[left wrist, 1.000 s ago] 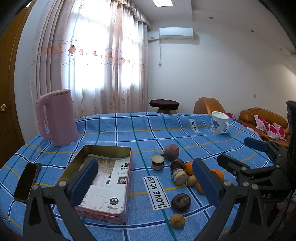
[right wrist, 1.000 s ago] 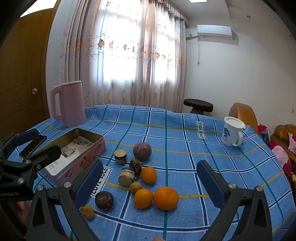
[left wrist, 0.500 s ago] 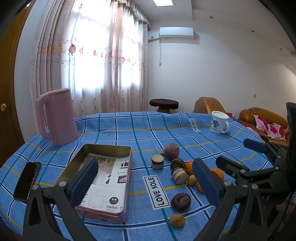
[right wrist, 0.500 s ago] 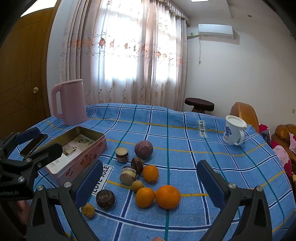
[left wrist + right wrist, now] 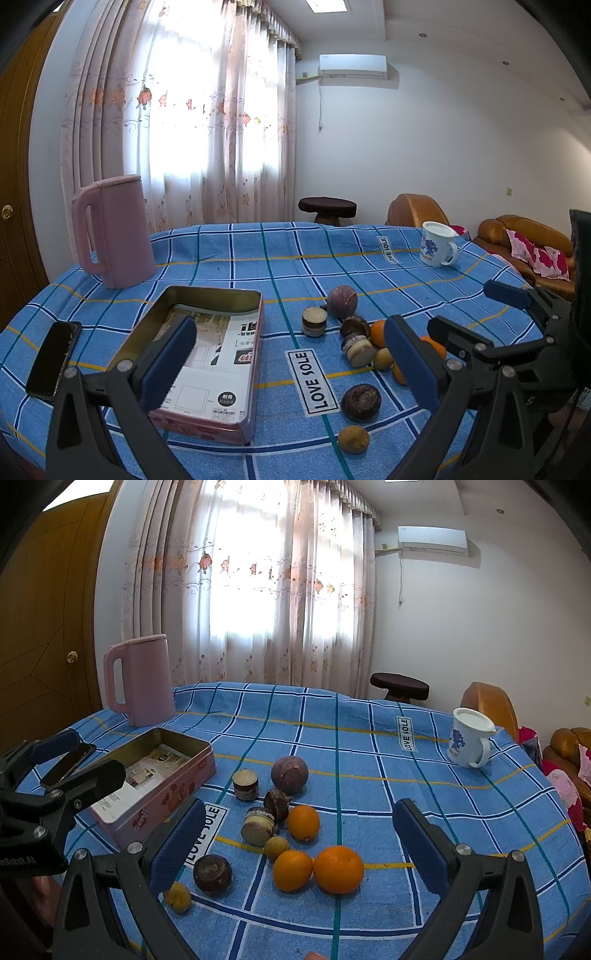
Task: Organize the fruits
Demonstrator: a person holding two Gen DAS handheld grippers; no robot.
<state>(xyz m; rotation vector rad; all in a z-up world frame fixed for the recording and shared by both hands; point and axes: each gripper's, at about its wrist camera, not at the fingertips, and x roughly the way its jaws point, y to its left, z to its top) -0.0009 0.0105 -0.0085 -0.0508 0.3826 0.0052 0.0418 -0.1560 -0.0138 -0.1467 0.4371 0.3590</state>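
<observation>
Fruits [image 5: 291,869] are seen loose on the desk [image 5: 369,760], nearest and directly ahead of the right gripper [image 5: 299,849], jaws wide open and empty, while the left gripper [image 5: 291,363], likewise open and empty, is aligned between them and the tin box [image 5: 236,295] beyond.

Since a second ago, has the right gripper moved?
Yes. The right gripper eased forward and down: the large orange sits slightly higher between its open jaws, fruits slightly larger.

a pink kettle [image 5: 112,230], a phone [image 5: 53,358] and a white mug [image 5: 470,737] sit on the checked tablecloth [image 5: 369,753].
</observation>
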